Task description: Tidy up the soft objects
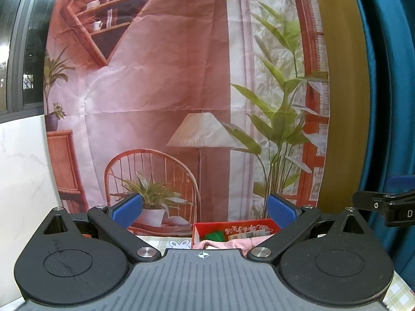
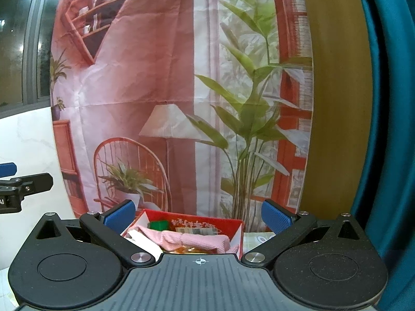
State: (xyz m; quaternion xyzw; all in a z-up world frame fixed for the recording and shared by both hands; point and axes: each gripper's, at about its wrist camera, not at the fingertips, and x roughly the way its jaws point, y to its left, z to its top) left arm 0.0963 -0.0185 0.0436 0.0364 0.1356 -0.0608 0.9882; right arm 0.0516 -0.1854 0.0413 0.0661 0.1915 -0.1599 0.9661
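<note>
A red box (image 2: 234,226) with printed inner walls stands on the table in front of both grippers. A pink waffle cloth (image 2: 197,241) lies rolled across it, with a white cloth (image 2: 141,238) at its left and a green item (image 2: 158,225) behind. In the left wrist view the red box (image 1: 207,227) sits low, the pink cloth (image 1: 233,244) spilling at its front. My left gripper (image 1: 205,211) is held above it, open and empty. My right gripper (image 2: 198,216) is open and empty too, raised over the box.
A printed backdrop (image 1: 181,90) of a room hangs right behind the box. A teal curtain (image 2: 389,129) fills the right side. A checked tablecloth (image 1: 166,242) covers the table. The right gripper (image 1: 389,204) shows at the left view's right edge.
</note>
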